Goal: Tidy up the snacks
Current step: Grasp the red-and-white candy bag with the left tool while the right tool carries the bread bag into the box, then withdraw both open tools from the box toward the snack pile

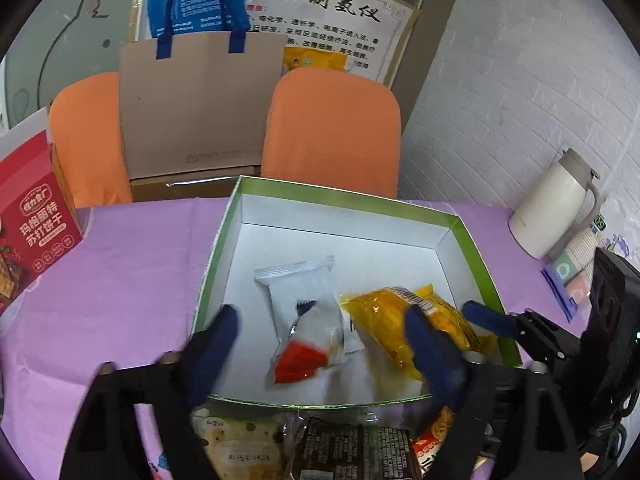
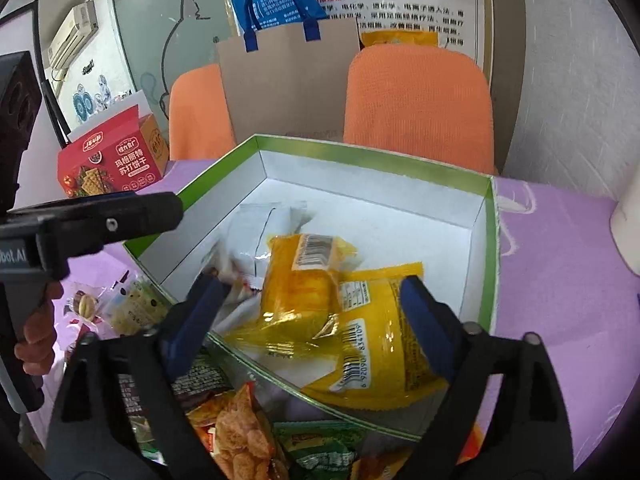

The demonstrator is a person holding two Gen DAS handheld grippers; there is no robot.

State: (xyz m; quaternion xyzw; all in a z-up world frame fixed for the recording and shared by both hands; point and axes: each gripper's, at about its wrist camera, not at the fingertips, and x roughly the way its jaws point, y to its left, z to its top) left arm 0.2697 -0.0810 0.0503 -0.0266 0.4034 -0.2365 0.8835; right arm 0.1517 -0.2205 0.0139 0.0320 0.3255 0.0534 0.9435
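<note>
The snacks lay partly inside an open green-rimmed box with a white interior, which sat on the purple-covered counter. Inside it, a clear-and-white packet with a red lower end rested near the middle, and beside it to the right lay a glossy yellow packet with a barcode label at its top edge, overlapping a second, flatter yellow packet that also carried barcodes and reached the box's near wall. More white wrappers were bunched behind the yellow ones toward the box's left wall. Outside the box, along its near edge, sat a loose pile: a pale cracker packet with dark specks, a dark brown packet covered in small print, an orange packet of chips and a green packet. The left gripper hovered over the near part of the box with its blue-padded fingers spread wide, holding nothing. The right gripper was likewise spread, its fingers flanking the yellow packets without closing on them. Farther off on the counter stood a red cracker carton at the left and a white jug at the right. Beyond the counter were two orange chair backs with a brown paper bag with blue handles between them.
</note>
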